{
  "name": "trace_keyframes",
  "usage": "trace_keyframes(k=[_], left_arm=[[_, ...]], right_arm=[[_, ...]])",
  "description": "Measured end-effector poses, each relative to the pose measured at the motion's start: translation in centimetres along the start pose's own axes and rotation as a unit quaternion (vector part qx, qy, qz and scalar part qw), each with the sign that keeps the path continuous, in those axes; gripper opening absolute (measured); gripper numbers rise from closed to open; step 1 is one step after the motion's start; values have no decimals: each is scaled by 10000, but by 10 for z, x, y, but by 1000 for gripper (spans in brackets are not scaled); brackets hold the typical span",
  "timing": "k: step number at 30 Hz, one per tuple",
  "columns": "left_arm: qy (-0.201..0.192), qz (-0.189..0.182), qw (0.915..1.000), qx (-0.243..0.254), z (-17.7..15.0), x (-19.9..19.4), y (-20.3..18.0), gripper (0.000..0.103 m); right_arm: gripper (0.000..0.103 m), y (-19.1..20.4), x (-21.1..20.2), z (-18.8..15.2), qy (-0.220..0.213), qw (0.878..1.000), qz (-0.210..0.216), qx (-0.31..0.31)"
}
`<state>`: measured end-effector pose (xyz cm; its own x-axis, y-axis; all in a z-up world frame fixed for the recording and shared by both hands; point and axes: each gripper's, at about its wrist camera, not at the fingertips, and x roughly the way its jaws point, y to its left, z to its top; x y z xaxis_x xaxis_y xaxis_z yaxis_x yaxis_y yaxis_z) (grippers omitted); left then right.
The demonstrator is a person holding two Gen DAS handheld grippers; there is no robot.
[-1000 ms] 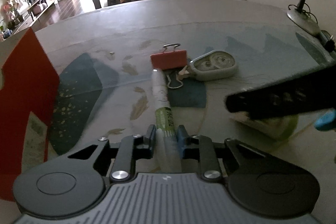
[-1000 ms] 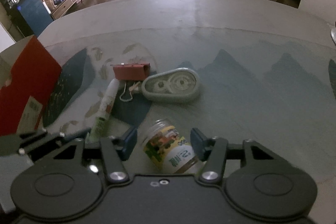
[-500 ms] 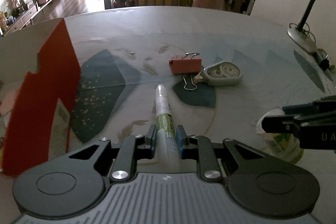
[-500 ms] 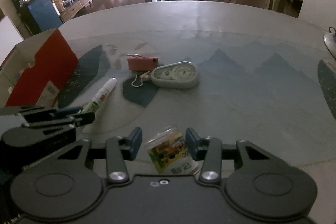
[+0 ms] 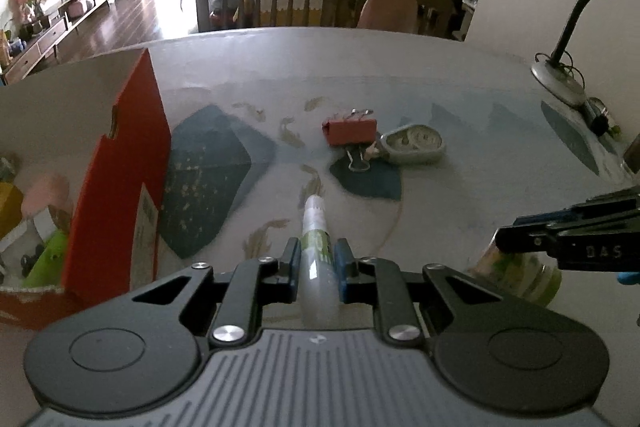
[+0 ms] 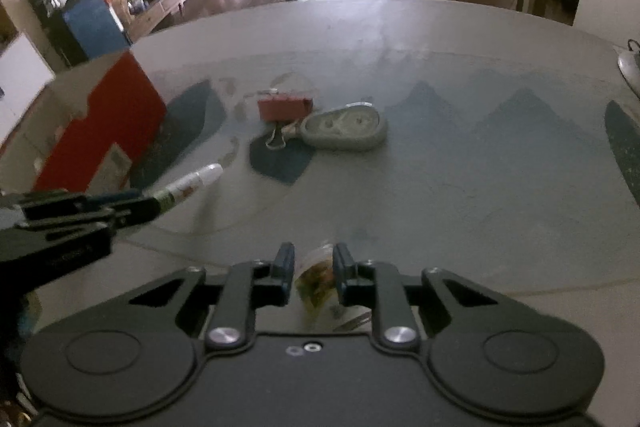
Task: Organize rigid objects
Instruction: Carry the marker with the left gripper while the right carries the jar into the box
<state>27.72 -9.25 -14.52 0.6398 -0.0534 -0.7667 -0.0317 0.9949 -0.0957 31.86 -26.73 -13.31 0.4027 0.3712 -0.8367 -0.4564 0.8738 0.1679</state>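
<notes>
My left gripper point(image 5: 316, 259) is shut on a white pen with a green label point(image 5: 316, 219), whose tip points out over the table. The right wrist view shows that pen point(image 6: 188, 185) lifted beside the red box. My right gripper point(image 6: 313, 267) has its jaws closing, and its pads press on a small glass jar with a colourful label point(image 6: 316, 279). The same jar point(image 5: 516, 275) appears at the right of the left wrist view under the right gripper point(image 5: 504, 239). A red binder clip point(image 5: 350, 131) and a grey correction tape dispenser point(image 5: 414, 147) lie together mid-table.
An open red cardboard box point(image 5: 120, 187) with several items inside stands at the left. A desk lamp point(image 5: 560, 83) with its cable sits at the right table edge. Chairs stand behind the far edge. The tablecloth has blue mountain patches.
Both grippers have drawn back and risen from the clip and tape dispenser. The right jaws narrowed onto the jar. The left gripper carried the pen toward the red box.
</notes>
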Motion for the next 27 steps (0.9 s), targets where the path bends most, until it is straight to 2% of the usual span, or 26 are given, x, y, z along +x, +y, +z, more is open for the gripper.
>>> trace_keyframes(k=[3,5,8,16,27], left_arm=[[105,-14,9999,-45,-7,3,3,17],[200,-17,9998,-63,-12,6,5,17],[344,-25,9993,-126,-21,12,7,17],[392,-91,9992,-60,-27,15,8,15],[433,-234,9988,86,-17,26,3,16]], right_arm=[[31,2,-2,0,68,9997,138,-188],[41,4,0,-3,152,9991,95,-394],[49,5,5,-7,271,9980,69,-559],[55,10,12,-16,492,9954,37,-822],[53,20,21,-31,670,9939,-34,-874]])
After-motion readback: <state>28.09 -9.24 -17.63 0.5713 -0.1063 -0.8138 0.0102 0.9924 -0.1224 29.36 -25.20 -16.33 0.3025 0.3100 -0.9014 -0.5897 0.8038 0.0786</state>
